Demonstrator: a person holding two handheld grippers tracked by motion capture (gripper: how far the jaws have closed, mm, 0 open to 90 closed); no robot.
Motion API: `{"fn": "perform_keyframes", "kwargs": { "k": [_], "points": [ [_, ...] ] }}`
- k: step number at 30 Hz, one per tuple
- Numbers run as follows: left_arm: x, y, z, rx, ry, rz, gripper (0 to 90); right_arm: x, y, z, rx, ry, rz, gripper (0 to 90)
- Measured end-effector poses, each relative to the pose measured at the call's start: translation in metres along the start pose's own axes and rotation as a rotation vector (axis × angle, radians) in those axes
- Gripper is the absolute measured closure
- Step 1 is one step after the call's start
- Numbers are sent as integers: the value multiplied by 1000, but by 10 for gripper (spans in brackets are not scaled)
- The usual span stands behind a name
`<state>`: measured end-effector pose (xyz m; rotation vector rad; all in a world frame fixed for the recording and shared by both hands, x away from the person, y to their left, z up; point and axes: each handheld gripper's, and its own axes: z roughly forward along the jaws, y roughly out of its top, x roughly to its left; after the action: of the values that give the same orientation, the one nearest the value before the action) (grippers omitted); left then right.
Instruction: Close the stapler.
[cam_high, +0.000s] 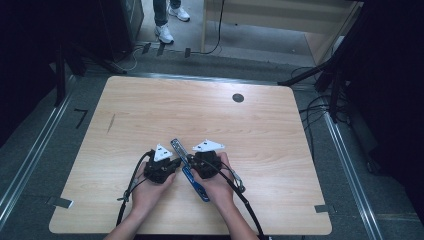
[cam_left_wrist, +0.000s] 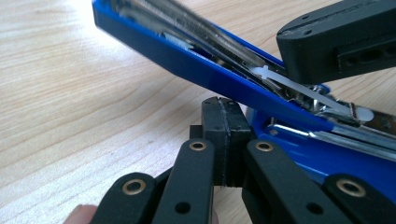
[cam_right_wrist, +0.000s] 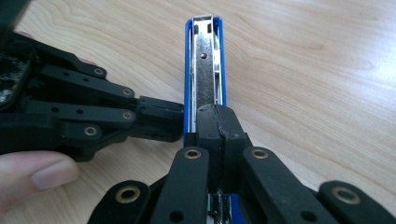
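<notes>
Two tools pressed together, left tool (cam_high: 172, 164) and right tool (cam_high: 192, 161) flanking opened blue stapler (cam_high: 192, 176), near table (cam_high: 250, 130) front edge.

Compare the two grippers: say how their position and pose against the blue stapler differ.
The left gripper meets the stapler from the side, tips at its blue edge; the right gripper lies along the stapler's length, over its metal channel. In the high view, left sits beside it, right over it. Both have jaws closed together.

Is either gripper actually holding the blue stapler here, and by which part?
Neither clearly holds it. The right gripper presses shut fingers on the opened blue stapler's metal staple channel; the left gripper, also shut, touches its blue side.
</notes>
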<state>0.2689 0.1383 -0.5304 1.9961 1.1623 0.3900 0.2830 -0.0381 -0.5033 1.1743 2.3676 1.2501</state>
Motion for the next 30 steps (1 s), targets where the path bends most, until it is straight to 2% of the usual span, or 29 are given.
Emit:
{"fn": "perform_keyframes", "kwargs": {
  "k": [5,13,18,21,24,27,30],
  "points": [
    [-5,1,-3,-32,-13,10,900,1,3,-6,-23,3,-7,900],
    [-8,0,-8,-47,-30,26,900,4,3,-16,-48,-12,-23,900],
    [-11,-5,-18,-75,-52,17,900,5,3,-20,-60,-14,-20,900],
    [-15,-13,-23,-86,-68,12,900,6,4,-22,-59,-18,-22,900],
    [-23,-16,-26,-93,-93,42,900,6,4,-25,-64,-20,-28,900],
    [-29,-16,-27,-99,-125,39,900,7,4,-29,-72,-16,-30,900],
    [-36,-19,-25,-86,-141,60,900,7,3,-30,-78,-17,-22,900]
  ]
}}
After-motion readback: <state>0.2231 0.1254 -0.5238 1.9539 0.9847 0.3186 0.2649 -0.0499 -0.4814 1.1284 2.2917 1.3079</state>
